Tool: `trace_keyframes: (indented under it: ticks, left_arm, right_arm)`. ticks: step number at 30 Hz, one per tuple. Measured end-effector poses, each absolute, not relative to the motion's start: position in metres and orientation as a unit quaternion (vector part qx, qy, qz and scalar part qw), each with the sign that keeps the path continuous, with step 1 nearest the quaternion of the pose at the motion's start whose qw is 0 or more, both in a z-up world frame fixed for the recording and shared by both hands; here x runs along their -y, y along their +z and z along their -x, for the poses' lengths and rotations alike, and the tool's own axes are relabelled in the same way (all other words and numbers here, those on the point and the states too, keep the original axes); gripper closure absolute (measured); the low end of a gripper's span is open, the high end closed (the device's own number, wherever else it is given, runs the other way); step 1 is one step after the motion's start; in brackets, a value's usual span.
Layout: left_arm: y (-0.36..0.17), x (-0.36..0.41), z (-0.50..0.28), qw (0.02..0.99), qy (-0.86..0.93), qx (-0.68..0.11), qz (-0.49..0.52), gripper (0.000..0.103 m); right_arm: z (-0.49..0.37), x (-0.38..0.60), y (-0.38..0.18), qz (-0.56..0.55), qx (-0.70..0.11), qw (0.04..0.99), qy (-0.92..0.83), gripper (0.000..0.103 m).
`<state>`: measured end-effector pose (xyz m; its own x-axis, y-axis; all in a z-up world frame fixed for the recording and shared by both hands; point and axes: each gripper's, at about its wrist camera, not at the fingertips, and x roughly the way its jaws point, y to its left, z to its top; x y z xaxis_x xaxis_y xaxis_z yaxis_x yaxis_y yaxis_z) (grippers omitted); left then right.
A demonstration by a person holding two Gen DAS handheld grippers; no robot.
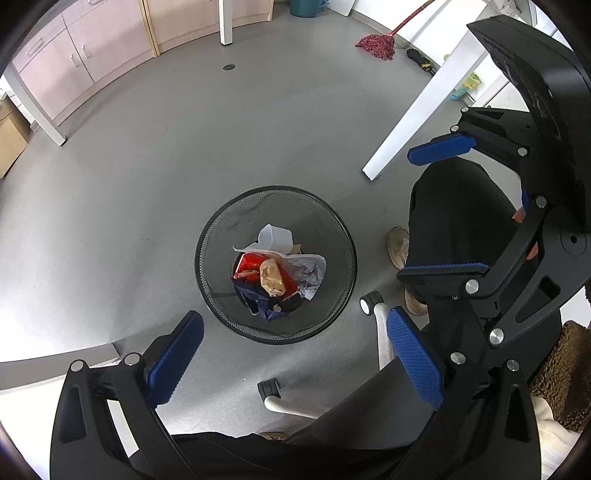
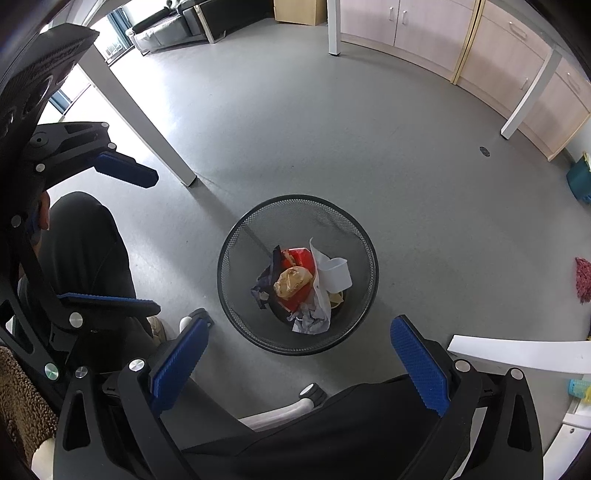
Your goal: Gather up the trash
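Left tool [image 1: 295, 354] open, bin [image 1: 207, 240] filled

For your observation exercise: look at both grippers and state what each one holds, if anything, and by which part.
Nothing is held. The left gripper and the right gripper are both open and empty, above the mesh bin, where the trash already lies.

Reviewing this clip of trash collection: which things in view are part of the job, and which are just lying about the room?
Part of the job:
mesh bin
red wrapper
tan bag
white plastic cup
crumpled paper
left gripper and right gripper, both open and empty

Just lying about:
red mop
teal bucket
cardboard box
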<state>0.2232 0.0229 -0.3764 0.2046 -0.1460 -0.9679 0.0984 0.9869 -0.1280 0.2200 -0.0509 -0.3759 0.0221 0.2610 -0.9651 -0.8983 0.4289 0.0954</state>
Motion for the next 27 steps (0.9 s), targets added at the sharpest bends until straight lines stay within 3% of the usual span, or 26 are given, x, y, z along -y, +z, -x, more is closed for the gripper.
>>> trace_keyframes:
  ticks: [27]
  left_arm:
    - [-0.3797, -0.0224, -0.2244, 0.770, -0.082, -0.633, 0.020, 0.004]
  right_arm:
    - [-0.2141, 0.0479, -0.3797, 0.304, -0.538, 0.649, 0.444, 0.003]
